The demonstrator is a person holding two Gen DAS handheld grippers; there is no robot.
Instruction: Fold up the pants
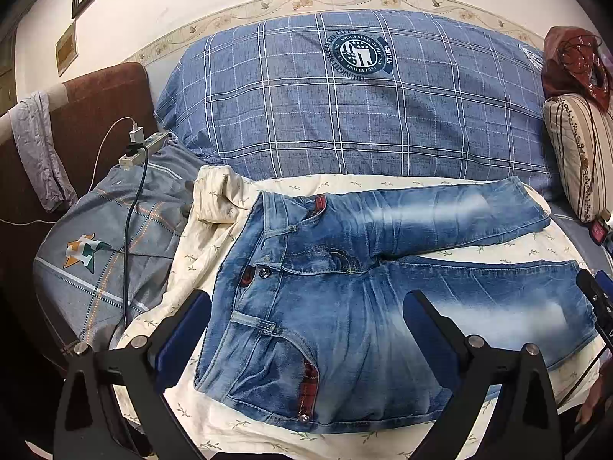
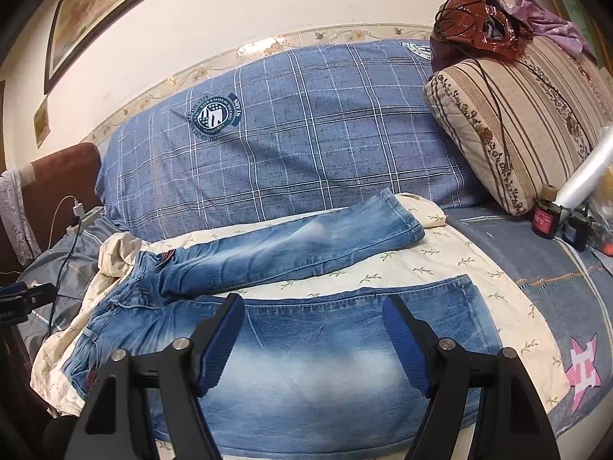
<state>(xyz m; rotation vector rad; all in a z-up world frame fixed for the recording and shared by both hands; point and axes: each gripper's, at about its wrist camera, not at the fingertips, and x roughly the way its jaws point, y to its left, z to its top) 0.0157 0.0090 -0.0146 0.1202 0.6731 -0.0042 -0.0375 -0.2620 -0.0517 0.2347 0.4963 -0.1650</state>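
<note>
Faded blue jeans (image 1: pixel 345 299) lie flat on a cream floral sheet (image 1: pixel 199 253), waistband to the left, both legs spread apart to the right. My left gripper (image 1: pixel 306 318) is open and empty, hovering above the hip and pocket area near the waist. In the right wrist view the jeans (image 2: pixel 325 364) show with the far leg (image 2: pixel 306 245) angled toward the pillows. My right gripper (image 2: pixel 312 345) is open and empty above the near leg, close to its hem. Its tip shows at the right edge of the left wrist view (image 1: pixel 597 299).
A large blue plaid pillow (image 1: pixel 345 115) lies behind the jeans. A striped floral pillow (image 2: pixel 517 122) with a red bag (image 2: pixel 475 19) sits at the right. A power strip with cables (image 1: pixel 141 145) lies at the left. Small bottles (image 2: pixel 548 214) stand at the right.
</note>
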